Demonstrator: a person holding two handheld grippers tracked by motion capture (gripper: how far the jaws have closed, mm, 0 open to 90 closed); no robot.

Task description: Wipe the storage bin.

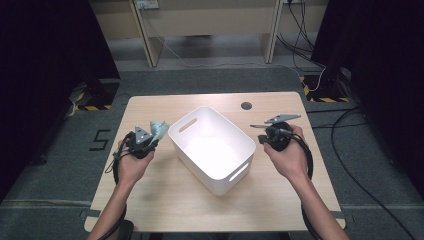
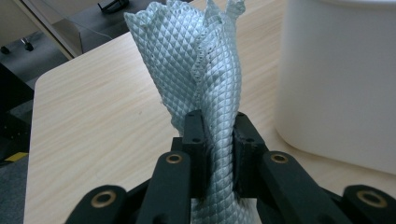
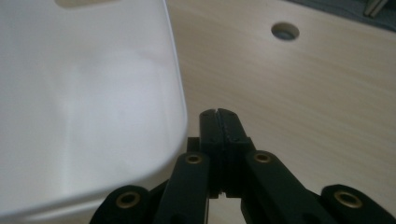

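Observation:
A pale grey-green quilted cloth (image 2: 196, 65) stands bunched up between the jaws of my left gripper (image 2: 219, 133), which is shut on it. From above, that cloth (image 1: 159, 128) sticks out of the left gripper (image 1: 148, 136) just left of the white bin (image 1: 212, 148), held a little above the table. My right gripper (image 3: 218, 126) is shut with its pads pressed together and nothing between them. It hovers by the bin's right side (image 3: 84, 107); in the high view the right gripper (image 1: 264, 134) sits just off the bin's right corner.
The white bin, with handle slots, lies diagonally at the centre of the light wooden table (image 1: 165, 200). A round cable hole (image 1: 246, 105) sits near the table's far edge. Cables and dark stands surround the table on the grey floor.

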